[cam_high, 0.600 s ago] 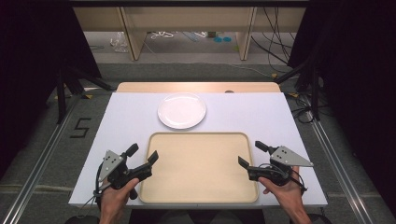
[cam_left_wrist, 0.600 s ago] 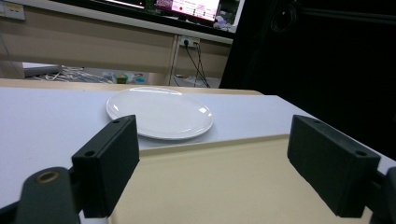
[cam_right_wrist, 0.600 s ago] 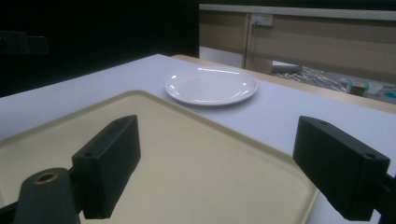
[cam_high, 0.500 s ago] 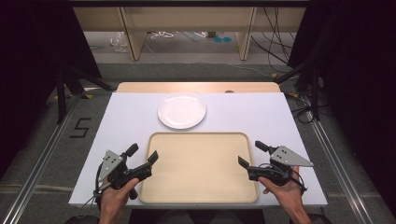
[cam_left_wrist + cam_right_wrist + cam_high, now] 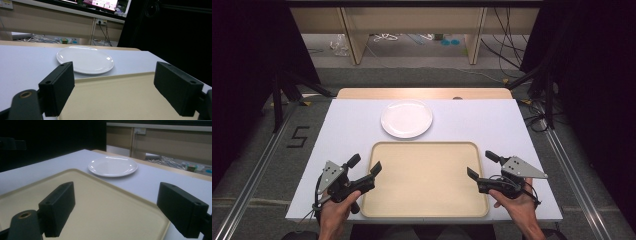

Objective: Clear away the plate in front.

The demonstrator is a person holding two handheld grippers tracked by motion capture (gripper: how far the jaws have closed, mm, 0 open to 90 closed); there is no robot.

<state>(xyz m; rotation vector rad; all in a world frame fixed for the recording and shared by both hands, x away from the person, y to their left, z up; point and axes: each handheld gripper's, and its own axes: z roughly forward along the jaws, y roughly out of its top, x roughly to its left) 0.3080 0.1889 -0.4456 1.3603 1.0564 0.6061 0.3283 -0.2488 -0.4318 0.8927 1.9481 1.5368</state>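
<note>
We hold left gripper [image 5: 364,167] with jaws apart at tray [image 5: 427,170] left edge | right gripper [image 5: 482,166] jaws apart at right edge | plate [image 5: 406,118] behind tray on bench [image 5: 352,125]

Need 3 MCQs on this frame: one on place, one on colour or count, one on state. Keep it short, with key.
1. Where is the white plate?
A. on the tray
B. on the table beyond the tray's far edge
C. held in the tongs

2. What colour is the tray?
A. beige
B. blue
C. black

3. How do the left tongs and right tongs stand?
A. both shut
B. left shut, right open
C. both open

Key: 1 B, the plate lies on the white tabletop, apart from the tray. 2 A, the tray is beige in every view. 3 C, both gripper views show the jaws wide apart with nothing between them.
</note>
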